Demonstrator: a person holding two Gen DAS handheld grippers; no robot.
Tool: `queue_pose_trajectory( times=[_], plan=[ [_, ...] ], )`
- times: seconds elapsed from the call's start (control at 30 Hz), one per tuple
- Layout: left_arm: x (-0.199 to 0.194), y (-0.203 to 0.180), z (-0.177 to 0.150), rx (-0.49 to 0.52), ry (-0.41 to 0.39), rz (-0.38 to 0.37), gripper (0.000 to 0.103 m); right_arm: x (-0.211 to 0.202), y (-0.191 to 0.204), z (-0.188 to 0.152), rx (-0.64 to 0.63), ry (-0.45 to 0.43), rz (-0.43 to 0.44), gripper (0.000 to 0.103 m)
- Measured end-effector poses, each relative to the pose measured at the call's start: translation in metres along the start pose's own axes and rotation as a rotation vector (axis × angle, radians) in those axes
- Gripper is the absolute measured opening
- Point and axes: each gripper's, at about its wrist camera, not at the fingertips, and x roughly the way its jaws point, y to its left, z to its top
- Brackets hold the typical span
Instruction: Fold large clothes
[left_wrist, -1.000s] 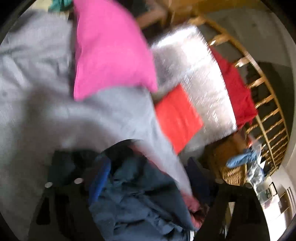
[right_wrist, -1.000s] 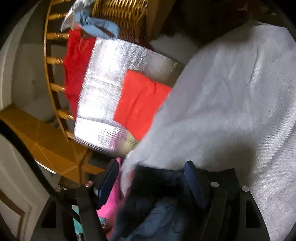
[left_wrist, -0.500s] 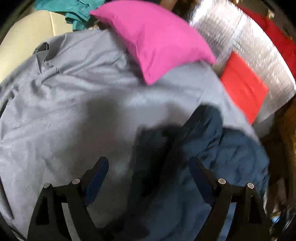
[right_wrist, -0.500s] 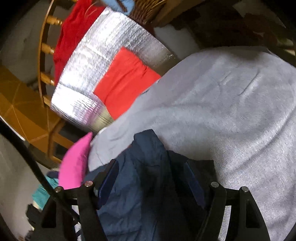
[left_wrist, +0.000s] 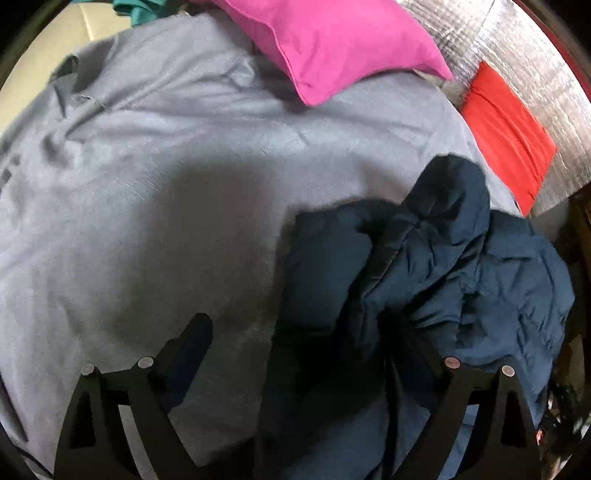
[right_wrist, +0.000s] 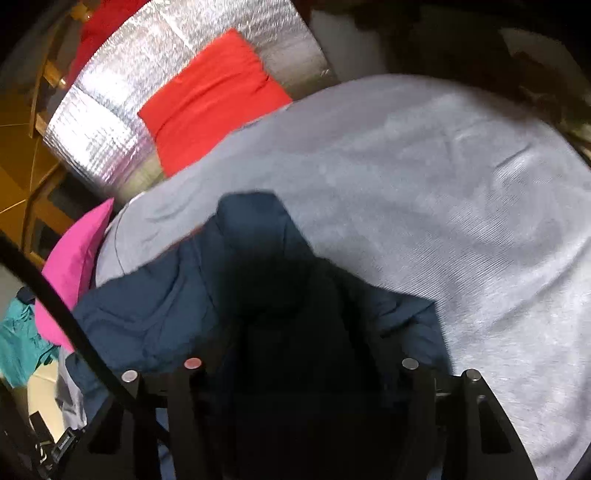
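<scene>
A crumpled navy jacket (left_wrist: 443, 273) is heaped on the grey sheet (left_wrist: 147, 184) of a bed, near the edge where a silver cushion (left_wrist: 517, 55) with a red patch (left_wrist: 509, 136) is propped; a pink pillow (left_wrist: 332, 40) lies further along. The left tool (left_wrist: 317, 350) is spread wide and opening, its pads pressing on nothing, apparently so the bulky padding can be taken in. The right tool (right_wrist: 295, 354) is closing with dark jacket cloth between its jaws; a firm grip cannot be told.

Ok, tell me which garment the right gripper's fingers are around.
The navy puffer jacket, crumpled on the grey sheet; the right gripper is closing around it. The teal garment lies off aside.
</scene>
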Motion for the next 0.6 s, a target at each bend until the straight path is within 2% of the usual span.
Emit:
queue_pose_trajectory(
  times=[0.1, 0.17, 0.23, 0.3, 0.37, 0.5, 0.6],
  plan=[
    [-0.027, -0.007, 0.000, 0.026, -0.083, 0.030, 0.095, -0.034, 0.018, -0.001, -0.070, -0.125, -0.008, 0.061],
    [-0.045, -0.012, 0.000, 0.043, -0.128, 0.009, 0.095, -0.059, 0.042, -0.007, -0.154, -0.175, 0.052, 0.061],
    [-0.057, -0.015, 0.000, 0.062, -0.154, 0.010, 0.095, -0.068, 0.065, -0.015, -0.227, -0.167, 0.121, 0.061],
    [-0.062, -0.018, 0.001, 0.076, -0.166, 0.032, 0.095, -0.059, 0.094, -0.023, -0.295, -0.104, 0.171, 0.052],
    [-0.066, -0.014, 0.002, 0.079, -0.167, 0.060, 0.095, -0.037, 0.121, -0.028, -0.339, -0.021, 0.183, 0.044],
    [-0.075, 0.010, 0.007, 0.001, -0.155, 0.068, 0.095, 0.026, 0.153, -0.029, -0.328, 0.108, 0.129, 0.044],
    [-0.075, 0.025, 0.016, -0.050, -0.154, 0.050, 0.095, 0.071, 0.159, -0.026, -0.308, 0.200, 0.033, 0.045]
  ],
)
